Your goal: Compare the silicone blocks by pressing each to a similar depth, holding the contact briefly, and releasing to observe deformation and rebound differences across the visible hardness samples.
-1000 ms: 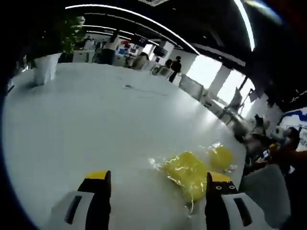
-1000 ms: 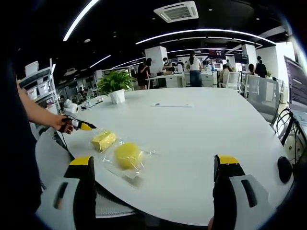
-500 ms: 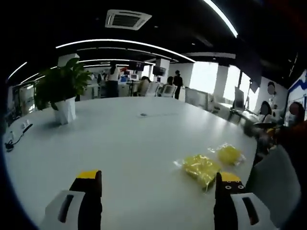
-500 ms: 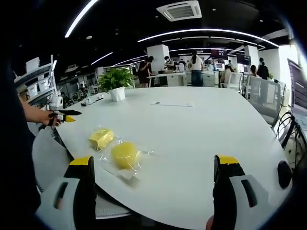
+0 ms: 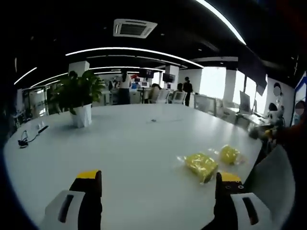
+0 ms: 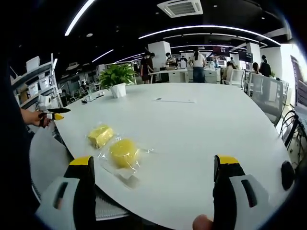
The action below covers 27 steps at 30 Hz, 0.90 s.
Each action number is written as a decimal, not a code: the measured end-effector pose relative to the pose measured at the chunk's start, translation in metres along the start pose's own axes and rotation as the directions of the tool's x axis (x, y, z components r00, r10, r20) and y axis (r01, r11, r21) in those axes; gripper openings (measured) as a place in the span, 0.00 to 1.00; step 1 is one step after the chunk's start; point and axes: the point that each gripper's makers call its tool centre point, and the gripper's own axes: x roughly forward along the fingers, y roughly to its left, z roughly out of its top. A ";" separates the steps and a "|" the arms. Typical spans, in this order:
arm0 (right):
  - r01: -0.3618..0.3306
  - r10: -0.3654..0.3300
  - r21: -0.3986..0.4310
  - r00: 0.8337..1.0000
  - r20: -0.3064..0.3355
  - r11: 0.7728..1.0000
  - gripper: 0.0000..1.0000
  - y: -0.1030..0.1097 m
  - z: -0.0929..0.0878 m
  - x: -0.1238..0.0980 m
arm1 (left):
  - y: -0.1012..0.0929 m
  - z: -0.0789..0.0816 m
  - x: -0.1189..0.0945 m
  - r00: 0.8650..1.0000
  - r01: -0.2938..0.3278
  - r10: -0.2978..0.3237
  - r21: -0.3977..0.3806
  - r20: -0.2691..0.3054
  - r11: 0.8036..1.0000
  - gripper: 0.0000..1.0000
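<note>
Two yellow silicone blocks in clear bags lie near the edge of a big white table (image 6: 201, 129). In the right gripper view the rounder block (image 6: 124, 152) lies nearest, with the squarer block (image 6: 100, 135) just beyond it to the left. The left gripper view has the squarer block (image 5: 201, 164) closer and the rounder block (image 5: 230, 154) behind it. My left gripper (image 5: 156, 191) is open, above the table and short of the blocks. Open too, my right gripper (image 6: 153, 179) holds nothing. At the far left, the left gripper (image 6: 53, 114) sits in a hand.
A potted plant (image 5: 79, 98) stands on the table's far part, also in the right gripper view as the plant (image 6: 116, 79). A cable (image 5: 29, 136) lies at the left edge. Grey chair backs (image 6: 261, 93) and standing people (image 6: 196, 64) line the far side.
The left gripper view has lifted and levelled, so the blocks sit smaller and farther. In the right gripper view the left gripper has drawn back to the left, away from the blocks.
</note>
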 end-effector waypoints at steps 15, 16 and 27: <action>0.021 -0.021 0.010 1.000 -0.012 1.000 0.97 0.000 -0.012 -0.006 | -0.042 0.031 0.021 0.992 0.118 -0.118 0.002 0.035 0.993 1.00; 0.023 -0.023 0.010 1.000 -0.011 1.000 0.97 -0.001 -0.012 -0.006 | -0.044 0.033 0.024 0.991 0.127 -0.127 0.010 0.034 0.992 1.00; 0.047 -0.047 0.019 0.999 -0.001 0.999 0.97 -0.004 -0.009 -0.009 | -0.094 0.068 0.058 0.968 0.250 -0.248 -0.044 0.045 0.967 1.00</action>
